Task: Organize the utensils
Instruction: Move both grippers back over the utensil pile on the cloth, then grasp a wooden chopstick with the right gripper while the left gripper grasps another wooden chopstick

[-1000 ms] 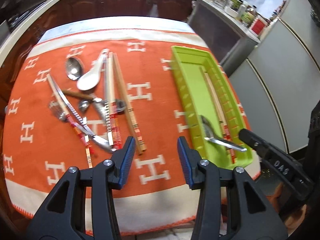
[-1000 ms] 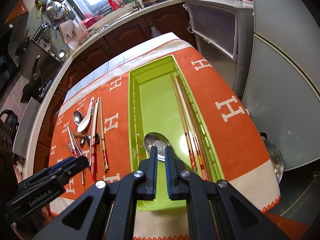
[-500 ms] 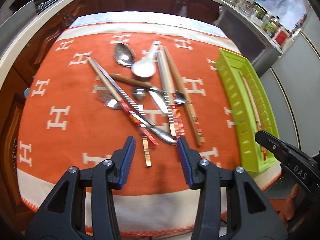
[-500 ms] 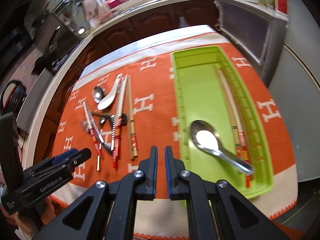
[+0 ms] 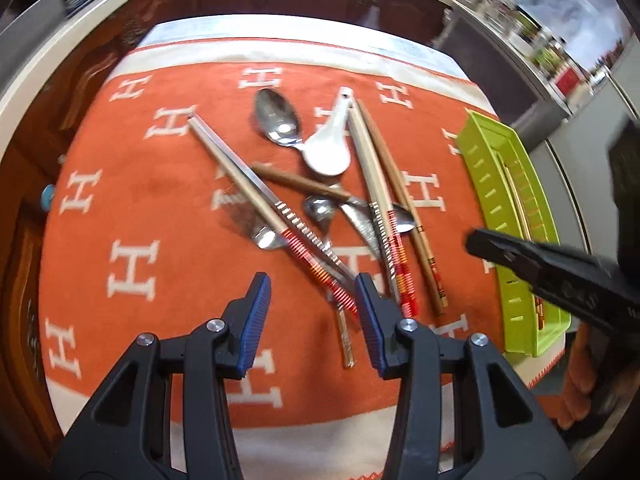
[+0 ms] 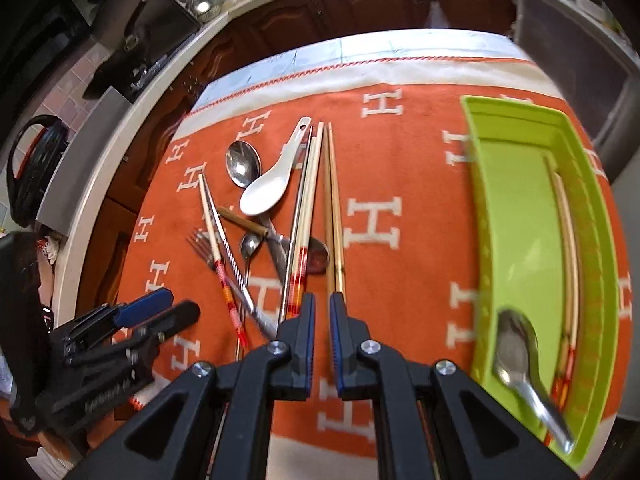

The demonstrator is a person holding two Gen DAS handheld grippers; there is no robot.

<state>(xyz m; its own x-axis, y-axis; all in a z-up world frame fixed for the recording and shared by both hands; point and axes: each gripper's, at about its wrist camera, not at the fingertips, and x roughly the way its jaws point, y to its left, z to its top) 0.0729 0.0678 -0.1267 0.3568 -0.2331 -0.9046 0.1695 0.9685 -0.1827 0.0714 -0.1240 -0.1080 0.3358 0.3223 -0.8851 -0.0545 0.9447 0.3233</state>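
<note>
Left gripper (image 5: pixel 312 298) spread wide and empty above near end of utensil pile (image 5: pixel 320 208) on orange cloth (image 5: pixel 132 208); right gripper (image 6: pixel 322 322) nearly closed, empty. Green tray (image 6: pixel 516 200) to right, already holding spoon (image 6: pixel 520 360). Best aimed at one striped chopstick (image 5: pixel 320 268), clear of crossed neighbours.

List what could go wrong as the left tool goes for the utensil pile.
1. The left tool hangs open over crossed pieces: closing on the striped chopstick may also catch the knife and fork under it.
2. Lifting one piece could drag the white spoon or wooden chopsticks.
3. The nearly shut right tool hovers nearby and could collide.
</note>
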